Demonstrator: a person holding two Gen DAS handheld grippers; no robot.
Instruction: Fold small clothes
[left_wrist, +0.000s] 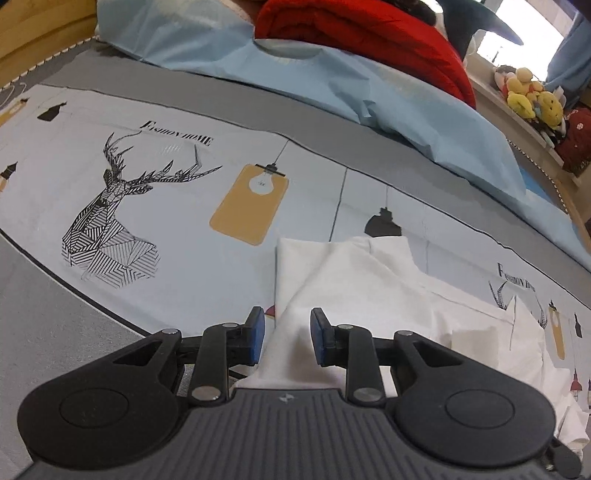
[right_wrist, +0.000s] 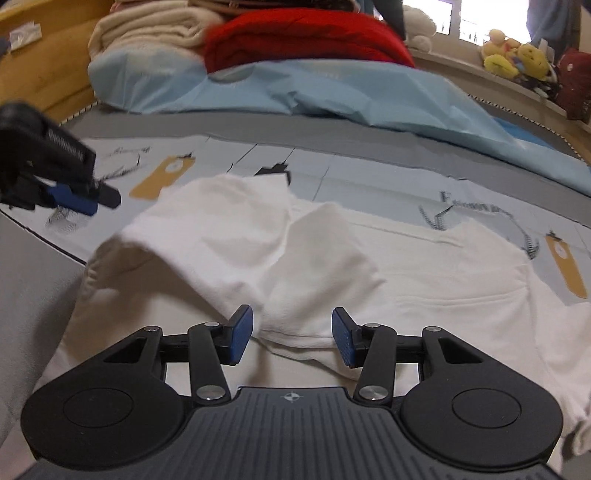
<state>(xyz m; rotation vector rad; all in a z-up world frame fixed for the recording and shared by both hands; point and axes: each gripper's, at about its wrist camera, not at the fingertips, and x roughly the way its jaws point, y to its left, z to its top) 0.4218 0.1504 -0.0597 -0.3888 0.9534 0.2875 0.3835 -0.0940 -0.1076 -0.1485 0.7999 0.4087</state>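
White garment (right_wrist: 295, 258), crumpled and partly folded over itself, lies on a bed sheet (left_wrist: 166, 221) printed with a deer (left_wrist: 110, 206) and lamps, directly ahead of and beneath both grippers. Behind it sit a blue pillow (left_wrist: 369, 85) and red blanket (left_wrist: 369, 33). Left gripper (left_wrist: 286, 334) has a raised ridge of the cloth between its blue pads, which stand apart and do not press it. Right gripper (right_wrist: 291, 338) is open above the cloth.
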